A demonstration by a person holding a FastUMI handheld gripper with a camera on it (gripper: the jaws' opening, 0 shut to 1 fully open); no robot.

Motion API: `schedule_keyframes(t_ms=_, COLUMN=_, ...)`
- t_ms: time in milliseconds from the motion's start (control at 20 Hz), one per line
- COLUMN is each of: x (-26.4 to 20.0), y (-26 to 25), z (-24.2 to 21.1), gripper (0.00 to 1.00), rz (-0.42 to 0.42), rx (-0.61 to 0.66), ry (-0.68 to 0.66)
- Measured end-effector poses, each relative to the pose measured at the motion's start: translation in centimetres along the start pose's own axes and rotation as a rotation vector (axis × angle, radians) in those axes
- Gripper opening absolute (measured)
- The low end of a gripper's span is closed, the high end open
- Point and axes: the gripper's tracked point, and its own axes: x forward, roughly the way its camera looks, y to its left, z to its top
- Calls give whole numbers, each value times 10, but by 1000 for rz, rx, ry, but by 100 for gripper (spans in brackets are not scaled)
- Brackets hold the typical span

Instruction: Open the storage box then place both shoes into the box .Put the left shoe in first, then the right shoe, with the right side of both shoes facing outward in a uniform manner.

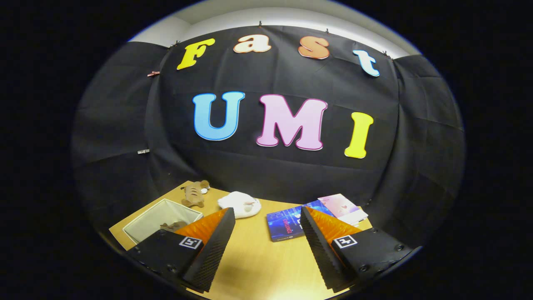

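Note:
My gripper (267,212) is held high over a wooden table (254,254), open, with nothing between its fingers. Left of the left finger stands a white storage box (152,220) with its top open. A brown plush shoe (173,226) lies inside it, partly hidden by the finger. A second brown plush shoe (195,193) rests on the table just beyond the box, near the black cloth wall. Which way either shoe faces is too small to tell.
A white soft object (240,204) lies just ahead of the left finger. A blue book (285,225) and a pink-and-white booklet (342,207) lie by the right finger. The black cloth wall closes off the table's far side.

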Motion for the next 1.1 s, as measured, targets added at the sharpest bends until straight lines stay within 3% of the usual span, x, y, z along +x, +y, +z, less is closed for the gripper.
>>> schedule_keyframes(t_ms=250, x=-23, y=-58, z=-2, gripper=98, rz=-18, rx=-34, ry=-52)
schedule_keyframes(t_ms=1100, x=-48, y=-93, z=-1, gripper=98, rz=-3, rx=15, ry=-67)
